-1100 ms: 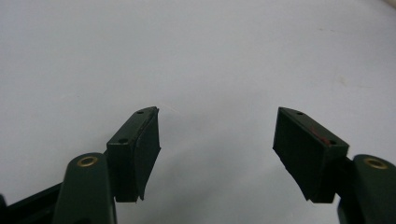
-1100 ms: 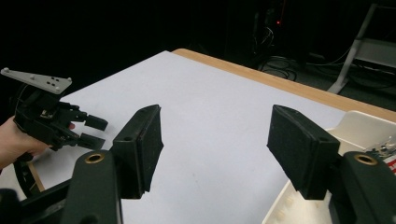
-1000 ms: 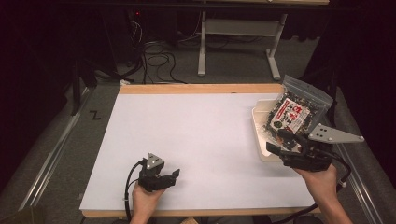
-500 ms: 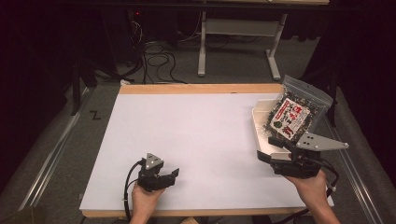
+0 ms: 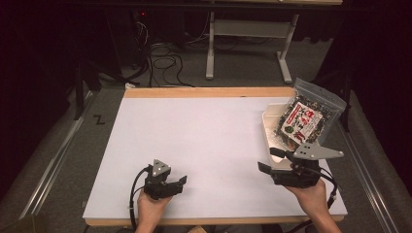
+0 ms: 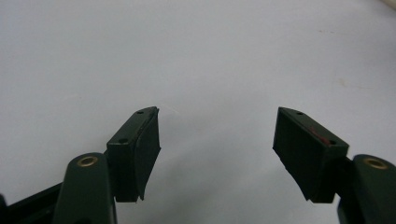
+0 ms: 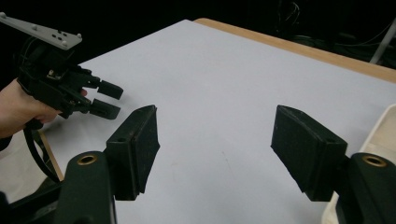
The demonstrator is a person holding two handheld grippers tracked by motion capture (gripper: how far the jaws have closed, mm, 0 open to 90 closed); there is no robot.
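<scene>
A clear snack bag with a red and white label leans in a white tray at the table's right edge. My right gripper hovers just in front of the tray, pointing left, open and holding nothing. In the right gripper view its jaws stand wide apart over bare white table, with the tray's rim at the right. My left gripper rests near the front edge, pointing right. It is open with nothing between its fingers, and it also appears far off in the right gripper view.
The white tabletop has a wooden strip along its far edge. Beyond it on the dark floor are cables and a metal stand. A cable trails from each gripper toward the person.
My right gripper has drawn back from the bag and tray toward the front edge, swinging left. The bag stays in the tray. The left gripper has not moved.
</scene>
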